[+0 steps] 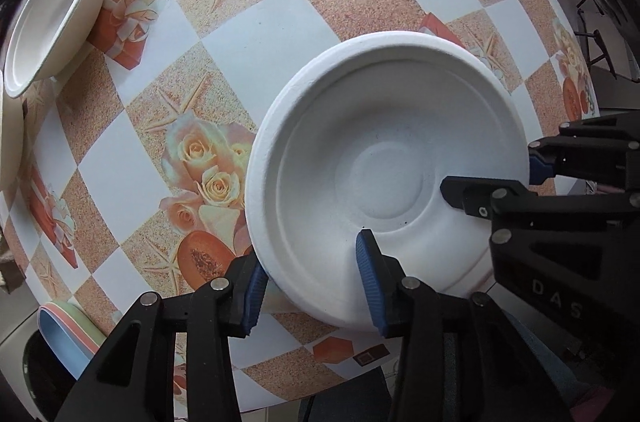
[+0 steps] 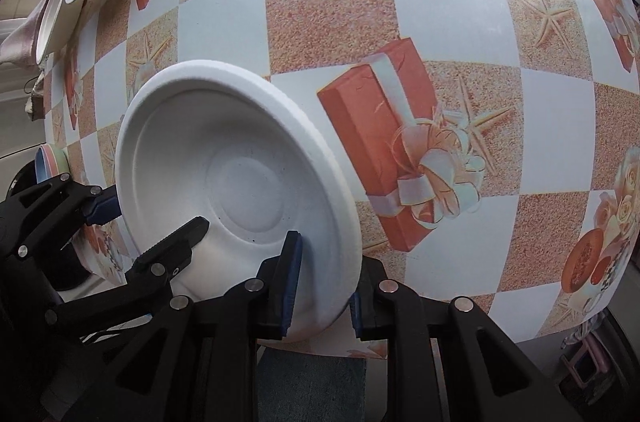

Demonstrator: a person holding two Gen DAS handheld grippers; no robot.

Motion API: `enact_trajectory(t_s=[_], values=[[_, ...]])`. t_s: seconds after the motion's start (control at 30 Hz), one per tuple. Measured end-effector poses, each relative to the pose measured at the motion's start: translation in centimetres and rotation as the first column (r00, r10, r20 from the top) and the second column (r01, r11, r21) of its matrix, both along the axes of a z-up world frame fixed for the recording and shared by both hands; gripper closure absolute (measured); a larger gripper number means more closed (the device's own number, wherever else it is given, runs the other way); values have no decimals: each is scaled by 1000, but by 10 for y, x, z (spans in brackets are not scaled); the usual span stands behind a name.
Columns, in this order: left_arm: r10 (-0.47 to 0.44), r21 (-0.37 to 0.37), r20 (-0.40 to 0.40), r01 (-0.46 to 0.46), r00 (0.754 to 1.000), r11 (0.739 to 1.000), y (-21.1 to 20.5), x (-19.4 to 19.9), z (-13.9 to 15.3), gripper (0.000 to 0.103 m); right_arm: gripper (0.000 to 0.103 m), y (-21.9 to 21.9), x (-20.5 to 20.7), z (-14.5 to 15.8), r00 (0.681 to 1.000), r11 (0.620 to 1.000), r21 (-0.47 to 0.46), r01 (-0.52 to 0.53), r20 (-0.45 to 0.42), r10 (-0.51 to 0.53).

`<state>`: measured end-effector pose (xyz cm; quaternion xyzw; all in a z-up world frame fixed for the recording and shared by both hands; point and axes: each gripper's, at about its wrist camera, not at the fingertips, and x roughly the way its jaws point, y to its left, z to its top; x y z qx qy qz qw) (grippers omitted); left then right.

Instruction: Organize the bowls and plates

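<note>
We are holding a white plate (image 1: 384, 166) over the table (image 1: 256, 22), near its near edge, with a gripper at each side of the rim. Our left gripper (image 1: 312, 286) is straddling the plate's near rim, its fingers (image 1: 368, 262) spread and standing off the rim on both sides, one blue pad inside the dish and one outside. Our right gripper (image 2: 324, 278) is pinching the plate's (image 2: 224, 158) rim on the right, its fingers (image 2: 290, 274) pressed against the rim from inside and outside. The plate is tilting a little above the checked cloth. Two cream bowls (image 1: 52, 18) are sitting well apart at the far left of the table, just beside each other, and a few coloured plates (image 1: 68, 330) are showing at the near left edge.
</note>
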<state>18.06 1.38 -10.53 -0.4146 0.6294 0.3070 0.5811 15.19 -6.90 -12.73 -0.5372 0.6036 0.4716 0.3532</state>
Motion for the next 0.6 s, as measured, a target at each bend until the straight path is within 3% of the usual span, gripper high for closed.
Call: enact_trajectory(t_s=[0.1, 0.17, 0.2, 0.37, 0.5, 0.6], values=[[6, 60, 19, -7, 1000, 998, 5, -16, 15, 41, 79, 10, 2, 7, 1000, 1000, 18, -9, -8, 9], [7, 75, 42, -10, 999, 997, 5, -22, 27, 38, 50, 11, 5, 13, 1000, 999, 32, 7, -15, -6], [8, 85, 52, -12, 999, 996, 6, -27, 32, 38, 28, 19, 8, 20, 1000, 999, 47, 15, -22, -14], [10, 157, 141, -32, 990, 987, -2, -48, 71, 33, 26, 25, 19, 40, 998, 994, 97, 57, -27, -55], [3, 179, 180, -36, 984, 983, -11, -68, 87, 27, 1, 25, 32, 50, 993, 986, 117, 121, -10, -120], [21, 182, 180, -55, 983, 982, -13, -67, 92, 27, 1, 32, 46, 61, 986, 978, 130, 164, 4, -166]])
